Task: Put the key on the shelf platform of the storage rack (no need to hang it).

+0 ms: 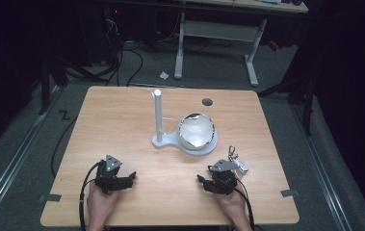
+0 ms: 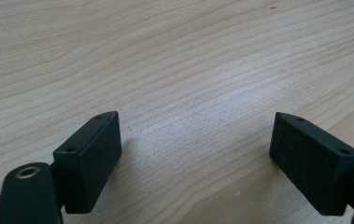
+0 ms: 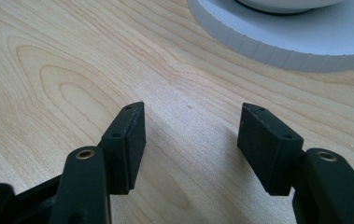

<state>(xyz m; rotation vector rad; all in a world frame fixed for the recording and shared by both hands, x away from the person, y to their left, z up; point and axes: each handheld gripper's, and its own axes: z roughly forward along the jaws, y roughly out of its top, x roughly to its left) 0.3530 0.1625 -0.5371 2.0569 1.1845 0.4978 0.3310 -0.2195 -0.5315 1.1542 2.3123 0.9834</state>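
Risk sits mostly with the small silver keychain with its metal clip point(image 1: 236, 161), which lies flat on the light wooden counter point(image 1: 122, 120) near the near right corner, just beyond the right gripper point(image 1: 208, 183) and close to touching its grey top plate in the high view. It is the thing nearest either hand, so it is probably the piece to be picked up. The right gripper rests low over the counter with its black fingers point(image 3: 127, 140) well apart and nothing between them; in the right gripper view they point toward the white round base point(image 3: 305, 42) rather than at the keychain.

The left gripper point(image 1: 127, 179) lies toward the near left corner, its fingers point(image 2: 93, 158) also spread wide over bare wood.

Toward the middle of the counter stands a white stand with a tall upright post and a short side peg point(image 1: 158, 118), and on its round base sits a shiny, mirror-like sphere in a white ring point(image 1: 197, 131).

From here, several things could go wrong. The keychain is thin and flat, so fingers closing on it from above may slide over the metal or nudge it toward the right edge. Turning the right gripper toward it could sweep the trailing cable or the plate across it. A later reach toward the peg passes close to the sphere, which may roll off if bumped.
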